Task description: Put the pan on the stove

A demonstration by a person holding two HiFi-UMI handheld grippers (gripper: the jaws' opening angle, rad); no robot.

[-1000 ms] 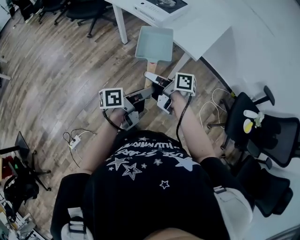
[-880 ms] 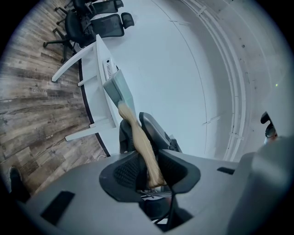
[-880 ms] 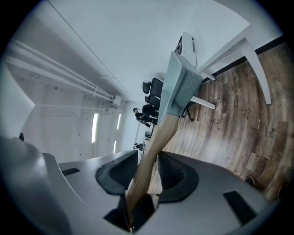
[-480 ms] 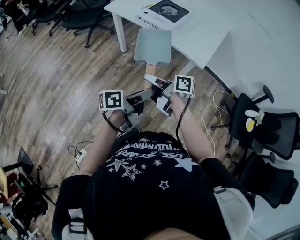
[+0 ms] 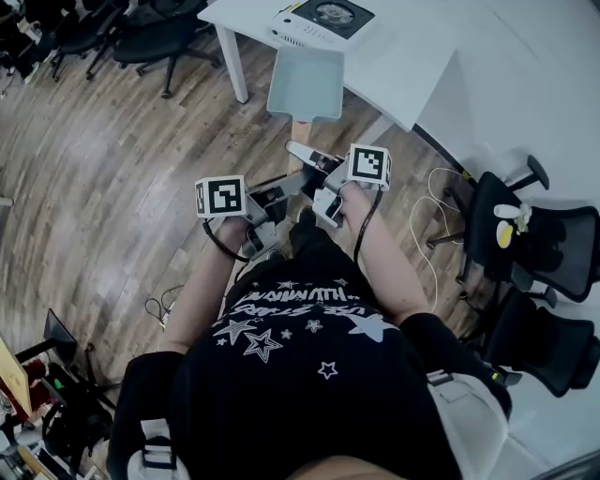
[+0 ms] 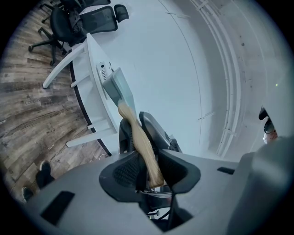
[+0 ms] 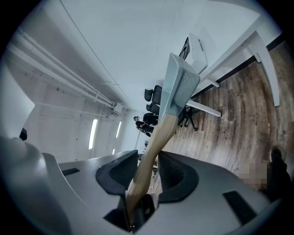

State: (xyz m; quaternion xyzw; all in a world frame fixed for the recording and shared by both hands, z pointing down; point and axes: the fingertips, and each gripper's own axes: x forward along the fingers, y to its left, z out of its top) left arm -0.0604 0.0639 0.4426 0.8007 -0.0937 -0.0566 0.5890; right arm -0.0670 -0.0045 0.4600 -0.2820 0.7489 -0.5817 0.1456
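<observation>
**Both claws carry the pan by its handle, short of the stove**

The left claw [image 5: 281, 192] and the right claw [image 5: 309, 159] are each clamped on the pan's wooden handle [image 5: 300, 129]. In both gripper views the pads press its sides. The right claw grips further along the handle, nearer the pan body, and the left claw grips its end.

The square, pale blue-green pan [image 5: 306, 82] is held out ahead of the claws, above the wooden floor [image 5: 112, 159]. Its far edge reaches the near edge of the white bench [image 5: 403, 66]. The stove [image 5: 323, 17], white with a dark round top, sits on the bench beyond the pan, clear of it.

The only writing is white lettering among stars on the black shirt [image 5: 300, 375]. It is upside down here and cannot be read surely. Each claw's cube carries a black-and-white square marker.

Since a second ago the bench and stove have drawn closer to the claws, and more of the stove shows. The grips are unchanged.
</observation>
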